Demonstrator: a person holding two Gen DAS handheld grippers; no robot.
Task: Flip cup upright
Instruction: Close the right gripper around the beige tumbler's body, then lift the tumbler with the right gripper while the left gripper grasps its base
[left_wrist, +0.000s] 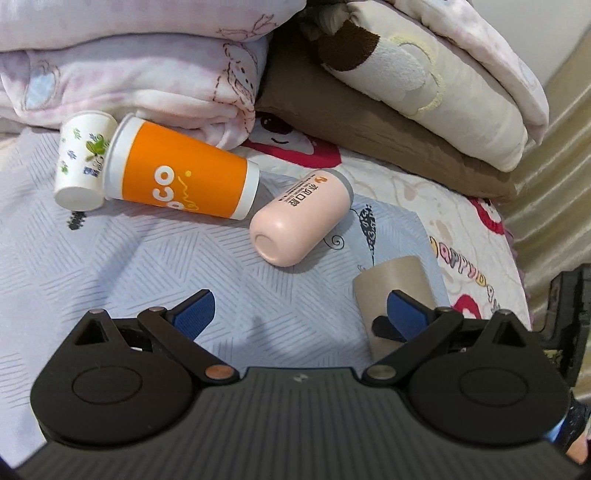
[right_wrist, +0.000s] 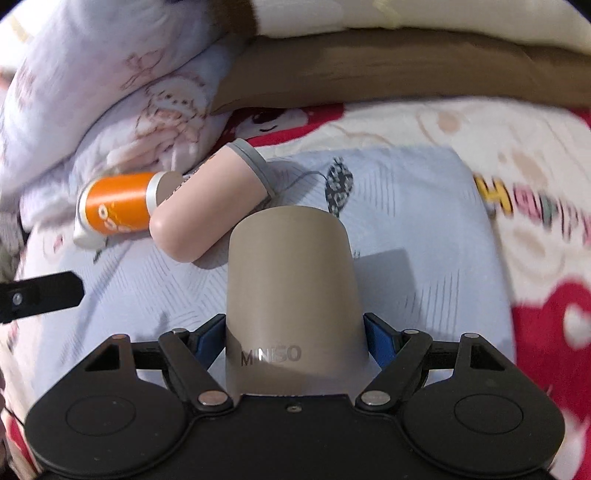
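Note:
My right gripper (right_wrist: 293, 338) is shut on a tan MINISO cup (right_wrist: 291, 284), its blue pads (right_wrist: 380, 339) pressing both sides near the printed end. The same cup shows in the left wrist view (left_wrist: 395, 291), tilted above the bedsheet behind my left gripper's right finger. My left gripper (left_wrist: 299, 314) is open and empty over the sheet. A pink cup (left_wrist: 299, 218) lies on its side, base toward me. An orange cup (left_wrist: 181, 173) lies on its side to its left. A small white flowered cup (left_wrist: 83, 162) leans beside the orange one.
Folded pink-and-white blankets (left_wrist: 140, 62) and a brown pillow (left_wrist: 369, 122) are piled behind the cups. The bed's right edge (left_wrist: 517, 258) drops beside a beige curtain. The right gripper's body (left_wrist: 569, 314) is at the right edge of the left wrist view.

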